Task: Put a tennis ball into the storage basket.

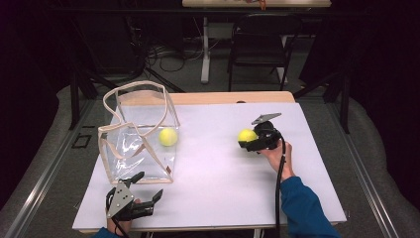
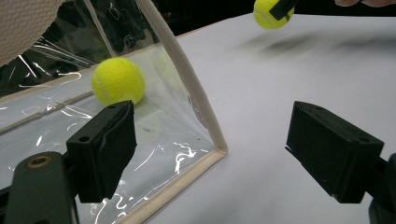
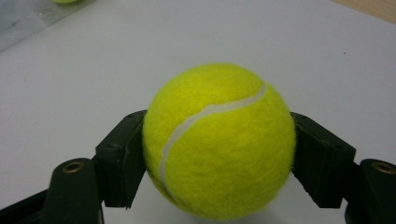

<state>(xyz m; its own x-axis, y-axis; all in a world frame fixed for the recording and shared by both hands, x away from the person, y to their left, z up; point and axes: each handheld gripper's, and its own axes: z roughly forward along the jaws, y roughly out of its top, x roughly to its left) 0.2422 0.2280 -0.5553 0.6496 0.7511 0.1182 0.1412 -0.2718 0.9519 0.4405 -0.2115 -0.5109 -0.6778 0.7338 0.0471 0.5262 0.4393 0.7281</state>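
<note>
My right gripper (image 1: 246, 139) is shut on a yellow tennis ball (image 1: 246, 135) at the table's right of centre; in the right gripper view the ball (image 3: 219, 140) sits squeezed between both black pads. A second tennis ball (image 1: 168, 137) lies inside a clear plastic bag with beige trim (image 1: 138, 131) at the left. My left gripper (image 1: 147, 186) stands open near the front left edge, just below the bag. In the left gripper view its jaws are wide apart with nothing between them, facing the bag's corner (image 2: 219, 149) and the ball inside (image 2: 117, 81). The held ball (image 2: 270, 12) hangs at the top.
The white table top (image 1: 218, 173) spreads between the two grippers. A black folding chair (image 1: 260, 42) and a table leg (image 1: 205, 49) stand on the floor beyond the far edge, with cables nearby. A blue sleeve (image 1: 304, 208) comes in at the bottom right.
</note>
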